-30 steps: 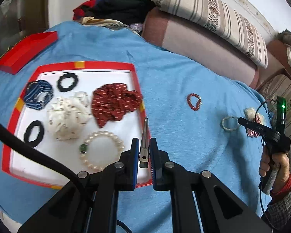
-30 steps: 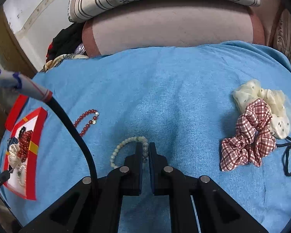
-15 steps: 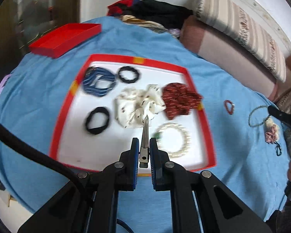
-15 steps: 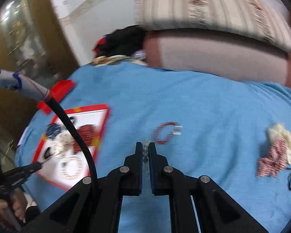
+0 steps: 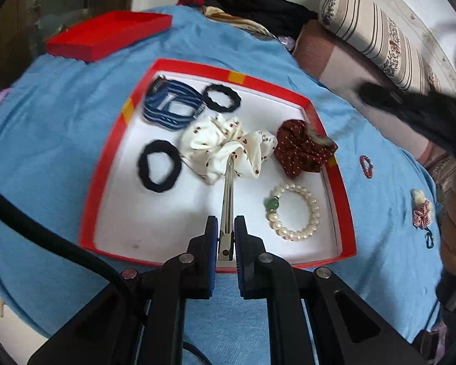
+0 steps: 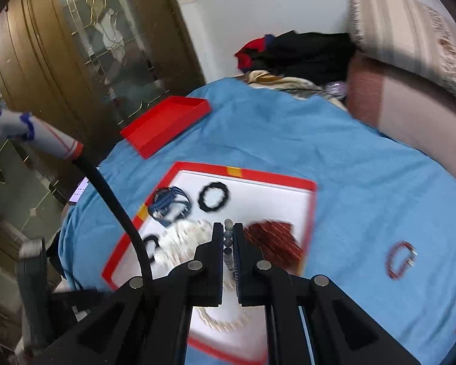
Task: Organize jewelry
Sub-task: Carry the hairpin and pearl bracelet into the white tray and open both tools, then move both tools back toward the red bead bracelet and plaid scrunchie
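On the blue-covered bed, I hold my left gripper over the near edge of the red-rimmed tray, jaws closed on a silver hair clip whose tip points at the white dotted scrunchie in the tray's middle. My left camera gives the sharp count inside the tray: two black hair ties, one blue striped hair tie at the far left corner, one white scrunchie, one dark red dotted scrunchie against the right rim, and one pearl bracelet with a green bead near the right front corner. Right of the tray on the bed, that view shows one red bead bracelet and, farther off, a small pile of scrunchies, too small to count. Only my right camera shows what my right gripper carries: a string of pale grey-green beads pinched between its closed jaws, above the tray's centre; the tray contents blur there. Both views show one empty red lid beyond the tray's far left corner. My right camera alone takes in the wooden glass-panelled doors behind it.
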{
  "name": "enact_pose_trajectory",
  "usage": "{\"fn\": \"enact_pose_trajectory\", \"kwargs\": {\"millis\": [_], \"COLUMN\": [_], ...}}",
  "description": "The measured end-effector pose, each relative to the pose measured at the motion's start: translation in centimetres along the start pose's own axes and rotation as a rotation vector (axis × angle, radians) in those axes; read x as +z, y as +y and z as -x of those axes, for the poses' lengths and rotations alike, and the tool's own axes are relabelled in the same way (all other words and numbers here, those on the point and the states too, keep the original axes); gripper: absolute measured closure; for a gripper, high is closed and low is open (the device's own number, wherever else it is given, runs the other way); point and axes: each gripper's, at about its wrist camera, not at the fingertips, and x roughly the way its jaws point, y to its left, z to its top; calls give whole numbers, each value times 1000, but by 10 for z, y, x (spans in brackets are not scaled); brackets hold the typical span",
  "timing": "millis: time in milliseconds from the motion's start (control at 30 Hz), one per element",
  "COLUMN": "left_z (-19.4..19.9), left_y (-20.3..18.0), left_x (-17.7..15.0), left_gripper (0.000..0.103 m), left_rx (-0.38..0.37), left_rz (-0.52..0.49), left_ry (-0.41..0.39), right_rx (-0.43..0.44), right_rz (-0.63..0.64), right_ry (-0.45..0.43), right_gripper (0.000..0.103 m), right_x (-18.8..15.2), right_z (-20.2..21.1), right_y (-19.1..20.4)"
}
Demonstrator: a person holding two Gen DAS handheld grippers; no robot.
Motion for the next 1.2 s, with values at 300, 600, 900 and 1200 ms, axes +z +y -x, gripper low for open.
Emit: {"fn": "enact_pose_trajectory", "kwargs": {"millis": [300, 600, 900, 1200], "left_z": [-15, 1, 29, 56], "left_y": [9, 4, -18, -27], "left_x": [0, -3, -9, -14], "left_gripper": [93, 62, 55, 52], "left_rx": [-8, 0, 63, 196], "left_rz": [27, 33, -29, -45], "left_ry": [22, -18, -68, -133], "right_rx": [10, -74, -111, -279], "right_rz": [-45, -88, -82, -47], "right_ry": [90, 152, 79, 159], "right_gripper": [97, 96, 52, 44], "right_x": [28, 14, 0, -80], "right_z": [-80, -104, -57, -23], "right_y": [7, -20, -33, -40]}}
